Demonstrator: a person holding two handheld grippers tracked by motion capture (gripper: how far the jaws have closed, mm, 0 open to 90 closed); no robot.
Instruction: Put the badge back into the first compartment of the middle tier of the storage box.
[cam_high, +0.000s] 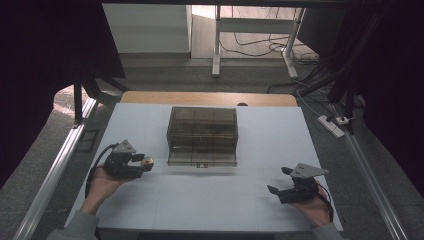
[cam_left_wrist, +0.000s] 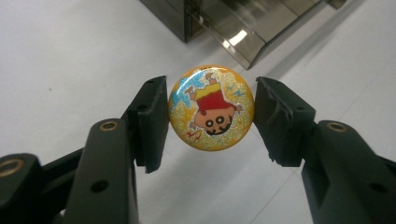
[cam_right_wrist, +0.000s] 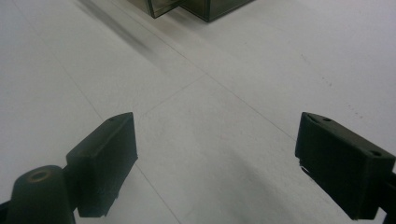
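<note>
The left gripper (cam_left_wrist: 211, 108) is holding a round yellow cartoon badge (cam_left_wrist: 211, 107) between its fingers (cam_left_wrist: 152, 121), above the white counter (cam_high: 200, 195) just left of the smoky clear drawer box (cam_high: 202, 135). The badge seems to be pinched at its rim, though the contact on one side is hard to make out. The right gripper (cam_high: 278, 181) is hovering near the counter's front right, its fingers (cam_right_wrist: 105, 161) spread wide around nothing.

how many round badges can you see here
1. The round badge sits between the left gripper jaws, held above the table just left of the smoky clear box. More could be hidden inside the box; its tinted walls obscure the contents.
</note>
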